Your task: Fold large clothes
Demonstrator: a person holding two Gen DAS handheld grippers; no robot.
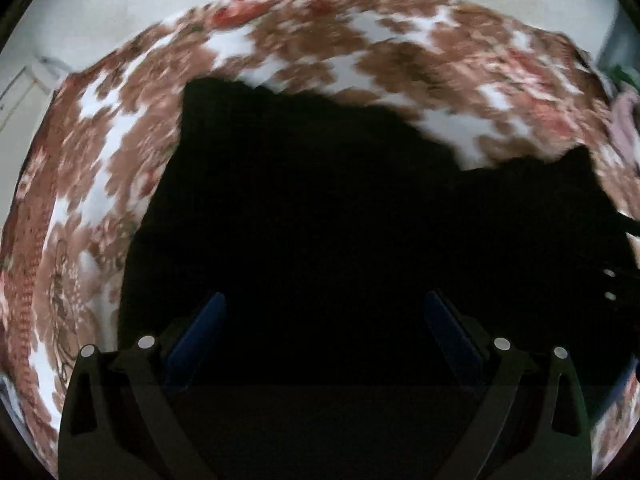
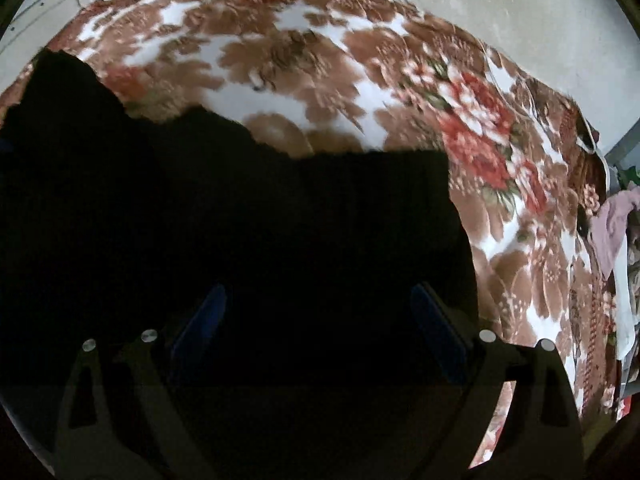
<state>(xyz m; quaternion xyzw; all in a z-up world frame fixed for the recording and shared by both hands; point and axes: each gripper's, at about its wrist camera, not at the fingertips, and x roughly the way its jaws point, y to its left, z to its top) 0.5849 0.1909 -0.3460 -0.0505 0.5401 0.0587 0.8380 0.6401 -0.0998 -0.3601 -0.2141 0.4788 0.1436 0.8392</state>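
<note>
Below both of my grippers lies a black garment [image 1: 340, 208], spread on a blanket [image 1: 120, 128] printed with brown and red flowers on white. From my left gripper [image 1: 325, 300], the dark cloth fills the middle and runs out toward three o'clock, its far edge ragged against the blanket at twelve o'clock. The jaws stand spread wide, with nothing between the blue pads [image 1: 200, 328]. My right gripper [image 2: 320, 292] is spread wide too, empty over the same black garment [image 2: 260, 232], which reaches from the middle to nine o'clock. The blanket [image 2: 500, 160] shows from twelve to four o'clock. A pile of pale clothes [image 2: 612, 228] sits at three o'clock, at the blanket's edge. A grey wall [image 2: 500, 8] rises behind, at one o'clock.
</note>
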